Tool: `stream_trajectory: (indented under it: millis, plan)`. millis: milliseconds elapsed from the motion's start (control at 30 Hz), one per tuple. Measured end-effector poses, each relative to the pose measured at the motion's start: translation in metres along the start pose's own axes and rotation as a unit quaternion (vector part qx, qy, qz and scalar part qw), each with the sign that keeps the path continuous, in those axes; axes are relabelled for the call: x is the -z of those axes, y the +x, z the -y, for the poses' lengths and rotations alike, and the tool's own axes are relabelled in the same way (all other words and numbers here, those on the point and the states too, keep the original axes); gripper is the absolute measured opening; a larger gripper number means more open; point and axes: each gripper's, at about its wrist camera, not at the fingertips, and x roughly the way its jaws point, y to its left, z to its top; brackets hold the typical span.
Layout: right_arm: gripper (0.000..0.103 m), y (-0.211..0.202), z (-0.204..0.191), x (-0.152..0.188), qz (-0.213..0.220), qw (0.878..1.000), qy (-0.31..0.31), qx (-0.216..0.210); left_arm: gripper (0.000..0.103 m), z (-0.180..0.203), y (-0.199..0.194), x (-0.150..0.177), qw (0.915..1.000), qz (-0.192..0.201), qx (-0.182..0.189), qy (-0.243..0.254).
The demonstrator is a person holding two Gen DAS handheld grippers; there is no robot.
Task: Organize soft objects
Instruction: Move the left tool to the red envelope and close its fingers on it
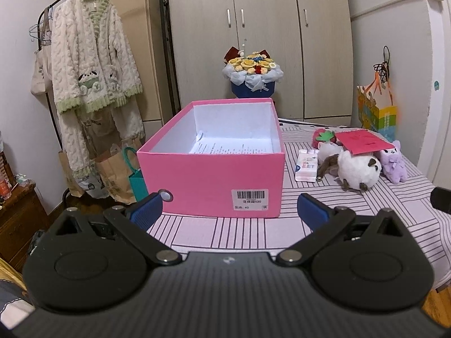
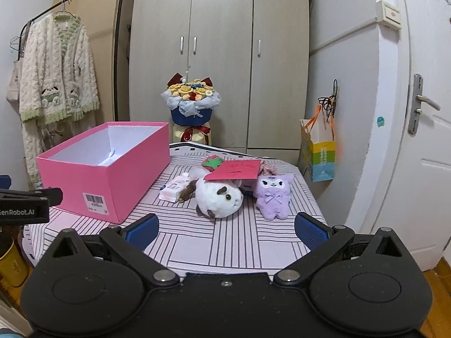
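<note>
Barcode label (image 1: 249, 200) on pink box (image 1: 197, 180): "520", "40" legible, other characters unclear. Left gripper body (image 2: 19, 211), right view: "GenRobot.AI", first letter cut off.

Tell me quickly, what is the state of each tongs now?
Left tongs: open, holding nothing, facing the pink box.
Right tongs: open, holding nothing.

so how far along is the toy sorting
Nothing looks done: the pink box holds only a printed sheet. Nothing is in hand; the left tool and right tool are open and empty. Left: the white plush, purple plush and strawberry plush lie on the bed beside the box.
</note>
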Motion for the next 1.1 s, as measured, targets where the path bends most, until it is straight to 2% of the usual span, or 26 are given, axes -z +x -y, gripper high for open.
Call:
stream_trajectory:
  millis: [133,300,500,567,700,833,967,1100]
  plan:
    - [0.103,0.002,0.002,-0.003,0.005,1.0,0.0,-0.011,0.103,0.002,0.002,-0.004,1.0,-0.005,0.005,0.004]
    - [0.103,0.003,0.008,-0.024,0.02,0.999,-0.007,-0.034,0.103,0.004,0.007,-0.025,0.9999,-0.003,0.012,0.01]
    - [0.103,0.014,0.016,-0.051,0.033,0.995,-0.039,-0.084,0.103,0.018,0.014,-0.062,0.9981,0.037,0.03,0.041]
    - [0.103,0.023,0.018,-0.059,0.03,0.994,-0.049,-0.091,0.103,0.025,0.021,-0.075,0.9969,0.045,0.045,0.047]
    - [0.103,0.048,0.023,-0.072,0.018,0.993,-0.062,-0.093,0.103,0.044,0.044,-0.1,0.9923,0.037,0.109,0.046]
    - [0.103,0.082,0.028,-0.082,-0.007,0.993,-0.057,-0.108,0.101,0.07,0.074,-0.114,0.9844,0.009,0.17,0.042]
    - [0.103,0.122,0.033,-0.083,-0.039,0.991,-0.03,-0.128,0.099,0.094,0.119,-0.128,0.9752,-0.04,0.217,0.021]
    - [0.103,0.16,0.038,-0.08,-0.076,0.985,0.005,-0.155,0.087,0.112,0.169,-0.131,0.9602,-0.108,0.258,-0.01]
